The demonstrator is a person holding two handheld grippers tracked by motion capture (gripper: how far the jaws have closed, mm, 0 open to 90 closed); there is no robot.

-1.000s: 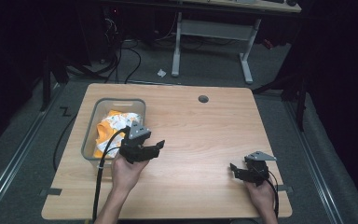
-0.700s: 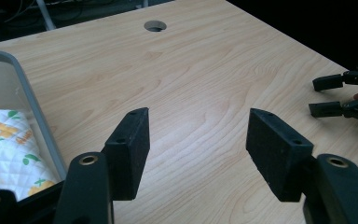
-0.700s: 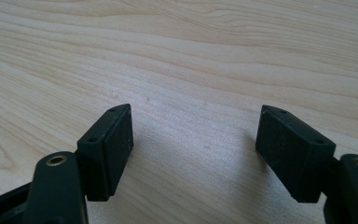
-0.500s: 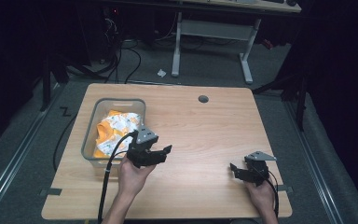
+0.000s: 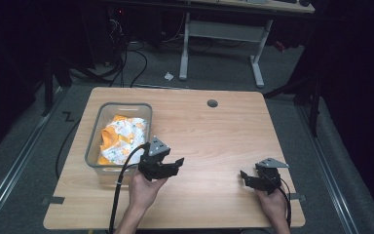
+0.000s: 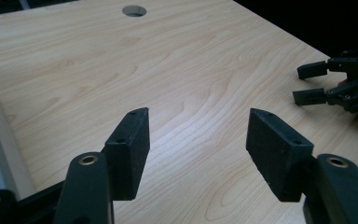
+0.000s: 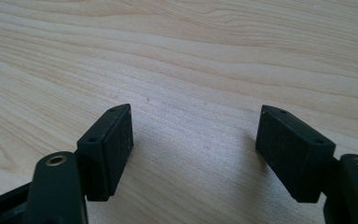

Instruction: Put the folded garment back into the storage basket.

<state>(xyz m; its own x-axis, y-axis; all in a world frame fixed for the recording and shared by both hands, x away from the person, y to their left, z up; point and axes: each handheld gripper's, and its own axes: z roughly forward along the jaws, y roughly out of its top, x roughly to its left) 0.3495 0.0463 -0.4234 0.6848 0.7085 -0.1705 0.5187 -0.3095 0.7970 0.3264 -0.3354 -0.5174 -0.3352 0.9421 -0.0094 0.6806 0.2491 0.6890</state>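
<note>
- High view: a clear bin sits at the left of the wooden table, with an orange-and-white patterned cloth bundled inside it. The left gripper hovers just right of the bin's near corner, left of frame centre, jaws apart and empty. The right gripper rests low at the lower right, well apart from the bin, also empty.
- Left gripper view: the left gripper's jaws stand spread over bare wood, nothing between them; the bin's grey wall edges the lower left, and the right gripper shows at the far right with its jaws parted.
- Right gripper view: the right gripper is wide open over plain tabletop.
- Judgement: the work seems to be between grasps, with the cloth lying in the bin. Taking it would call for swinging the left gripper back over the rim and down onto a fold.
</note>
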